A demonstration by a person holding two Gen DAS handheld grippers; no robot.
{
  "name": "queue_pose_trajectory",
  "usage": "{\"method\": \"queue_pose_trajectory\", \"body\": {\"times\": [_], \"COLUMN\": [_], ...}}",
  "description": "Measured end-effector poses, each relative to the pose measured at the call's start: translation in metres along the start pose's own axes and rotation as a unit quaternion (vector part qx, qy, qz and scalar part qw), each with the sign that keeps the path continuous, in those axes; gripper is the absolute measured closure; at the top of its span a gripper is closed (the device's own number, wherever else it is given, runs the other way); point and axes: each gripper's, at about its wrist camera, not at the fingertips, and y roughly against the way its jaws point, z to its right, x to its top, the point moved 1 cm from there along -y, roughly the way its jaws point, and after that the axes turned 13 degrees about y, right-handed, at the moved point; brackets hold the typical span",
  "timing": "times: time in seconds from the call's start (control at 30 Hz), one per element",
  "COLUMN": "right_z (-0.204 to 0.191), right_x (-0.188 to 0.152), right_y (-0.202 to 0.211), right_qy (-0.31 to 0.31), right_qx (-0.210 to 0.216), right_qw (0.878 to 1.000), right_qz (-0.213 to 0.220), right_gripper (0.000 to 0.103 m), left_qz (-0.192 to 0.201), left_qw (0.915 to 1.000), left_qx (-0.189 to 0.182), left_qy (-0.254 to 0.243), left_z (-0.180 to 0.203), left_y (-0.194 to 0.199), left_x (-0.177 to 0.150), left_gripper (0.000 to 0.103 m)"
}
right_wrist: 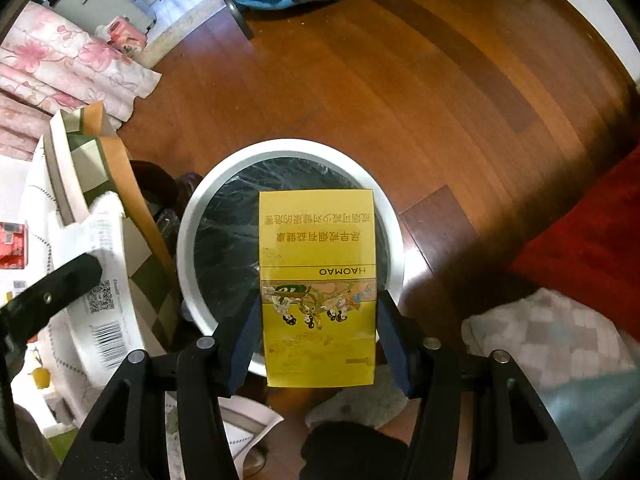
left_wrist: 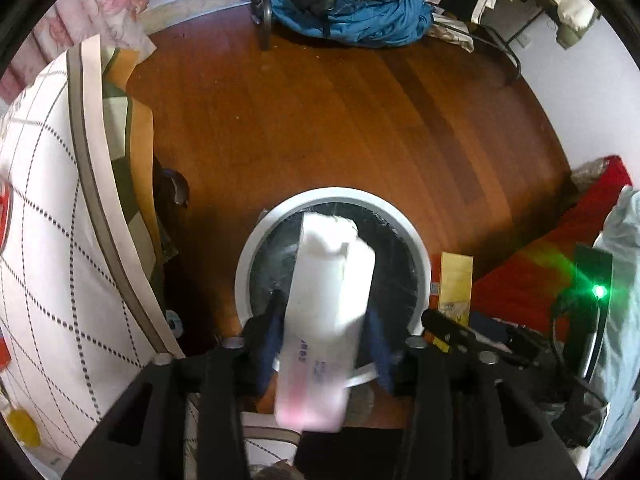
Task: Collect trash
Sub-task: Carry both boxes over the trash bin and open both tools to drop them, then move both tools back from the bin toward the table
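One wooden floor [right_wrist: 460,92] fills both views, and on it stands one round bin [right_wrist: 188,216] with a white rim and a black liner, directly below and ahead of both grippers. One heap of blue cloth [left_wrist: 360,12] lies far ahead of them on the floor. One white quilted cover [left_wrist: 44,208] with dotted lines lies to the left of the left gripper [left_wrist: 324,320].

There are two pieces of trash, one in each gripper. The left gripper is clamped on one white packet [left_wrist: 328,296], which sticks out forward between its blue pads over the bin's opening; its near end is blurred and pinkish. The right gripper [right_wrist: 318,320] is clamped on one yellow carton [right_wrist: 318,280], flat face up, printed "HAOMAO" with a band of painted figures, its far half over the liner.

Only the right wrist view shows the carton's print, and also the barcode and square code on the white packet at its left edge. Only the left wrist view shows the packet's crumpled far end, a green light [left_wrist: 599,291] to the right, and the carton as a thin yellow strip just right of the bin.
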Motion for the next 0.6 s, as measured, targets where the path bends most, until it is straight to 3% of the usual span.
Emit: {"method": "queue_pose_trajectory", "body": {"times": [0.07, 0.1, 0.13, 0.17, 0.37, 0.6], "right_z": [0.002, 0.002, 0.002, 0.002, -0.002, -0.003], "right_x": [0.002, 0.002, 0.002, 0.001, -0.006, -0.014], "right_y": [-0.007, -0.010, -0.010, -0.009, 0.004, 0.026], "right_qy": [0.000, 0.001, 0.002, 0.002, 0.009, 0.014], "right_qx": [0.009, 0.008, 0.005, -0.004, -0.038, -0.059], "right_qw": [1.000, 1.000, 1.000, 1.000, 0.999, 0.998], "right_qz": [-0.002, -0.006, -0.009, -0.010, -0.009, -0.005], "right_gripper": [0.044, 0.038, 0.019, 0.007, 0.005, 0.005], "left_qz": [0.013, 0.017, 0.022, 0.027, 0.052, 0.068], "left_qw": [0.9998, 0.9995, 0.9991, 0.9984, 0.9948, 0.9925], "left_qx": [0.015, 0.022, 0.032, 0.044, 0.082, 0.095], "left_qy": [-0.009, -0.013, -0.017, -0.021, -0.031, -0.034], "left_z": [0.000, -0.003, -0.004, -0.005, -0.013, -0.010], "left_y": [0.003, 0.004, 0.005, 0.007, 0.018, 0.024], "left_x": [-0.001, -0.003, -0.005, -0.006, -0.013, -0.016], "left_gripper": [0.017, 0.013, 0.013, 0.011, 0.008, 0.008]}}
